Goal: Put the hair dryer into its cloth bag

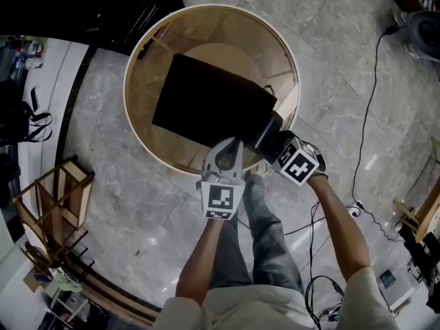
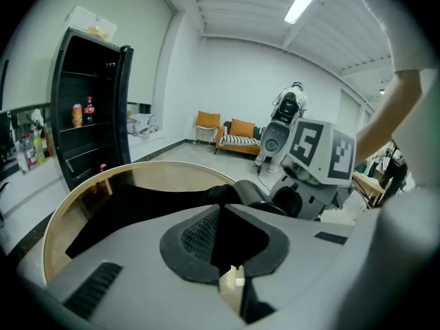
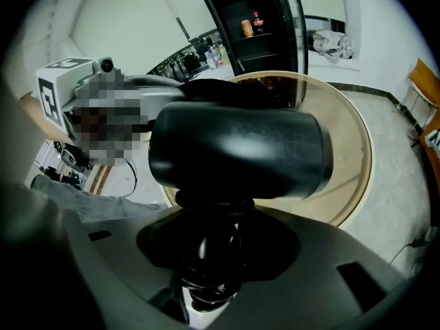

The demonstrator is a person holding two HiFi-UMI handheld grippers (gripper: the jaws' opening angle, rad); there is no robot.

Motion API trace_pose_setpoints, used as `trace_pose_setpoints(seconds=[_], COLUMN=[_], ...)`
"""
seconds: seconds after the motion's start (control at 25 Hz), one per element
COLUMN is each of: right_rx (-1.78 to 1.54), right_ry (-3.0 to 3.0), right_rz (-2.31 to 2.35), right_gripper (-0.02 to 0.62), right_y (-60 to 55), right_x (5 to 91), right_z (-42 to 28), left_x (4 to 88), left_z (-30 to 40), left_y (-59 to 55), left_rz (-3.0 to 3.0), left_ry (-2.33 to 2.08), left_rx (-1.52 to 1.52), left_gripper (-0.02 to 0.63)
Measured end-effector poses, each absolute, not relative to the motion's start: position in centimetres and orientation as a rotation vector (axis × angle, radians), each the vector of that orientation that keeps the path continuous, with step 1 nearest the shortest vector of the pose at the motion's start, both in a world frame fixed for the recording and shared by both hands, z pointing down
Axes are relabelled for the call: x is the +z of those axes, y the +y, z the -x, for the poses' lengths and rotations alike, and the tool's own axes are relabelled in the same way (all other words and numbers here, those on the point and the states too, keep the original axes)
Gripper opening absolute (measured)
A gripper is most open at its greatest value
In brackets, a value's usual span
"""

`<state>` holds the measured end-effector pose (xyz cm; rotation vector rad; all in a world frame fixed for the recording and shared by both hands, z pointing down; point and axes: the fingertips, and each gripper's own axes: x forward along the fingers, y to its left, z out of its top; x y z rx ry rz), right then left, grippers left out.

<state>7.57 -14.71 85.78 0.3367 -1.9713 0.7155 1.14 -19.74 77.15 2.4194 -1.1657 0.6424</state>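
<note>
My left gripper [image 2: 230,246] is clenched on the near edge of the bag [image 1: 206,105], limp cloth that should sag. My right gripper [image 3: 210,253] grasps the dryer [image 3: 237,153] by its handle, with the barrel at the bag's near right corner. It looks rigid, glossy and top-heavy, so the handle seems the safest hold.

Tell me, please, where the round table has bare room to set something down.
Bare top lies between the cloth bag and the table's far rim. The near edge is crowded: left claw, right claw and hair dryer meet there.
</note>
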Motion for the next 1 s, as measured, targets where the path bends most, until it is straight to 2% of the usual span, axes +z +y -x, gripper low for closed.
trace_pose_setpoints(seconds=[1.0], right_rx=[0.736], right_ry=[-1.766], right_rz=[-0.082], right_gripper=[0.204], right_y=[-18.0], right_x=[88.5], right_z=[-2.3], left_x=[76.3], left_z=[-1.9], left_y=[-19.1], left_rz=[-2.473], left_ry=[-0.999], left_rx=[0.556], left_gripper=[0.043])
